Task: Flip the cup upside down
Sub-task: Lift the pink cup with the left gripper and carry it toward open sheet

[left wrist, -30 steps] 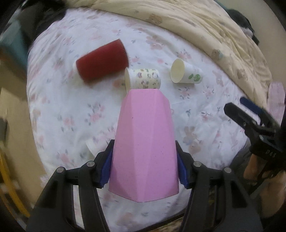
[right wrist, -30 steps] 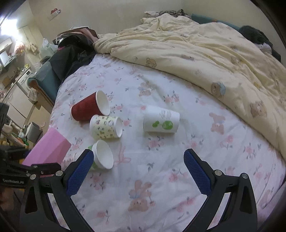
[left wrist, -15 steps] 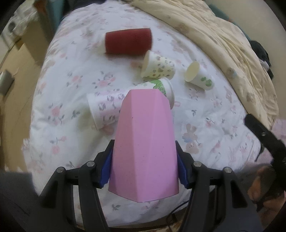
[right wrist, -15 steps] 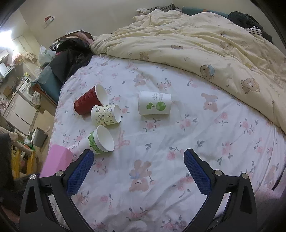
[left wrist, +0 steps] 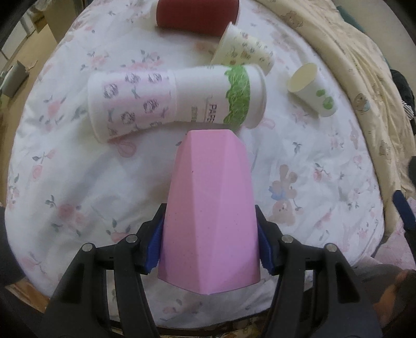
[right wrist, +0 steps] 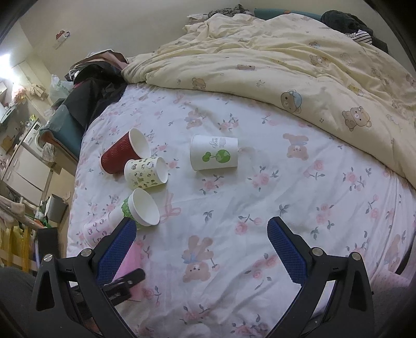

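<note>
Left tool pinches a pink faceted cup by its sides, blue pads pressed on it, held over the near edge of the bed. Right tool spread wide, nothing between its fingers, over the near part of the bed. Just past the pink cup, a green-banded paper cup lies on its side, nested in a pink-patterned cup. Farther in: a cream patterned cup and a red ribbed cup, both on their sides and touching. Apart to the right, a white cup with green print, also on its side. A yellow bear quilt covers the far side.
</note>
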Demonstrator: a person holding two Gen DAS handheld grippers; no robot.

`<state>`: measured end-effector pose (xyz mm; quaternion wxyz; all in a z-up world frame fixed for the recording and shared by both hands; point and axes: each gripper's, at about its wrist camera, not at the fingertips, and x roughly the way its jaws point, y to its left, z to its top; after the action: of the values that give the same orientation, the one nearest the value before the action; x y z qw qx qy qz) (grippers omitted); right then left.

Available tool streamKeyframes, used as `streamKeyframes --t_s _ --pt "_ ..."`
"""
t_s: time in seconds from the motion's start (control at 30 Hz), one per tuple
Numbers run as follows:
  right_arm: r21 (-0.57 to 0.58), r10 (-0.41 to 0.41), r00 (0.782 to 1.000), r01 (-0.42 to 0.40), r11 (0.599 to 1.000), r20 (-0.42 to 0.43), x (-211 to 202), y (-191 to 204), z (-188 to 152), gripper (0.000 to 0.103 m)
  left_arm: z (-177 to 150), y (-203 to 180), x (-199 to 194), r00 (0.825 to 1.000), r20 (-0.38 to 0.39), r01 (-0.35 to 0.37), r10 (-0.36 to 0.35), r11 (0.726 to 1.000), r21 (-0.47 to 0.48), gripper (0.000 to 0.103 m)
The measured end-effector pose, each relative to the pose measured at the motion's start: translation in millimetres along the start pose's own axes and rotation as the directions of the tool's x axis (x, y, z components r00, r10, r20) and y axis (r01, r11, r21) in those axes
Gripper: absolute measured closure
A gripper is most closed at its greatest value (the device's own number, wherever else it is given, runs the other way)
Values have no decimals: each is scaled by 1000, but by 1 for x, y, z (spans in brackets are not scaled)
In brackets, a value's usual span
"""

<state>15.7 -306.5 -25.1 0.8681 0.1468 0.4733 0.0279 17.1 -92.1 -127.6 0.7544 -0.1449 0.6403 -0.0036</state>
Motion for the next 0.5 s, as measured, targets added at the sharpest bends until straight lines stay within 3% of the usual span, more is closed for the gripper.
streamKeyframes --t_s 0.2,0.5 --pt "9 1 1000 -1 1000 0 1 -2 1 0 -2 -1 18 999 -20 -45 45 999 0 46" --pt "25 -5 1000 5 1000 13 1 -4 4 0 -5 3 27 998 -37 -41 40 999 -13 45"
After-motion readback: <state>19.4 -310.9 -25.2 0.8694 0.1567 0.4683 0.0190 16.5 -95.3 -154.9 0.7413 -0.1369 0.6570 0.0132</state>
